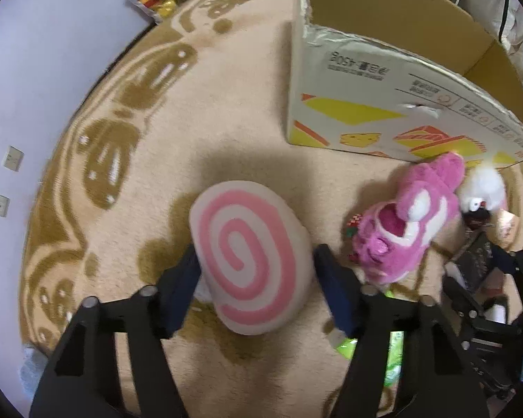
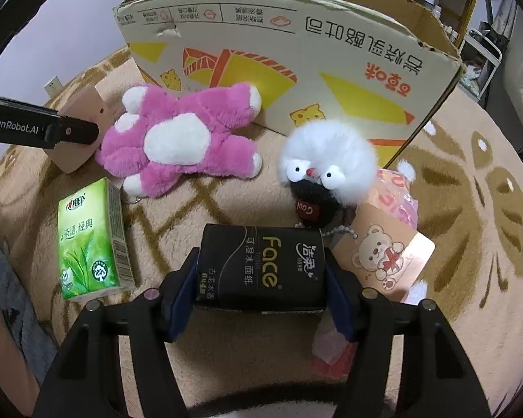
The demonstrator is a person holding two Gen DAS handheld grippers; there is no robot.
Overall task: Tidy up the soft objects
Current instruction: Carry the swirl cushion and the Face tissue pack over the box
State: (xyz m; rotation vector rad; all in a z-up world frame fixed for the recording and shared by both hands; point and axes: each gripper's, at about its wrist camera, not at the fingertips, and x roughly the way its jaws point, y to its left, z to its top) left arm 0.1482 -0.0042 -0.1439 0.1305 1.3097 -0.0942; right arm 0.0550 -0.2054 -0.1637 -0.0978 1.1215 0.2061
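Note:
My left gripper (image 1: pixel 258 275) is shut on a round white plush with a pink spiral (image 1: pixel 249 254), held above the rug. My right gripper (image 2: pixel 261 289) is shut on a black tissue pack marked "Face" (image 2: pixel 261 268). A pink and white plush bear (image 2: pixel 181 142) lies in front of the open cardboard box (image 2: pixel 331 69); it also shows in the left wrist view (image 1: pixel 408 219). A white fluffy toy with a black face (image 2: pixel 326 170) lies right of it, also seen in the left wrist view (image 1: pixel 481 191). A green tissue pack (image 2: pixel 90 244) lies at the left.
The cardboard box (image 1: pixel 383 104) stands on a beige patterned round rug (image 1: pixel 209 122). A pink packet with a bear picture (image 2: pixel 387 254) lies right of the black pack. The left gripper's body (image 2: pixel 35 125) reaches in from the left. A white wall (image 1: pixel 35 87) borders the rug.

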